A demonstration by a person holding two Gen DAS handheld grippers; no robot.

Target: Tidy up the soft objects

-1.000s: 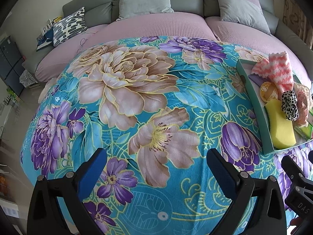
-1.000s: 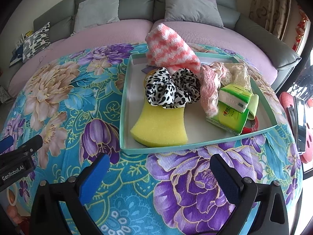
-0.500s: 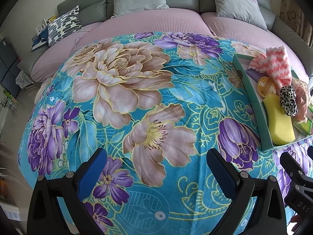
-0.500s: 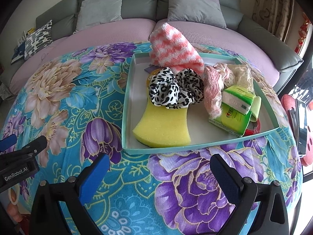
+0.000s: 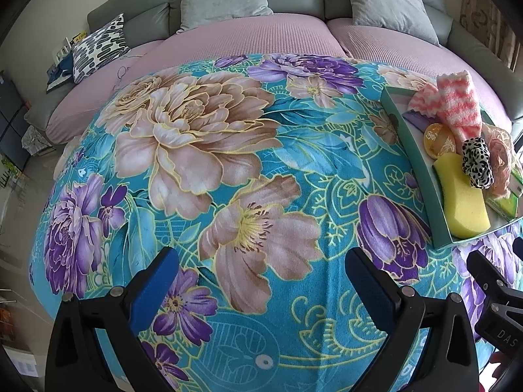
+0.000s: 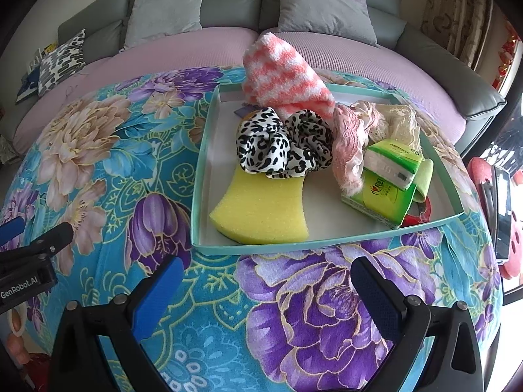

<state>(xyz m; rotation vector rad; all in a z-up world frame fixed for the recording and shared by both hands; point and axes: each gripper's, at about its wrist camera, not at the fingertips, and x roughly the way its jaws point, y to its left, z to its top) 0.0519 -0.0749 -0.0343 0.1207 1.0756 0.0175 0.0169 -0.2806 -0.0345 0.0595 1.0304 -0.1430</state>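
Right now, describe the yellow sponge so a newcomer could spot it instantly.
On the floral blanket sits a shallow teal tray. The yellow sponge lies flat in its near-left corner, partly under the leopard-print scrunchie. It is the only plain, smooth-edged yellow foam slab there; its neighbours are patterned fabric or printed packs.

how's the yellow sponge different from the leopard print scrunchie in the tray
The yellow sponge is plain, smooth-edged and lies flat on the tray floor; the leopard print scrunchie is black-and-white spotted, ruffled and bunched up, resting partly on the sponge's far edge. Both sit untouched in the tray.
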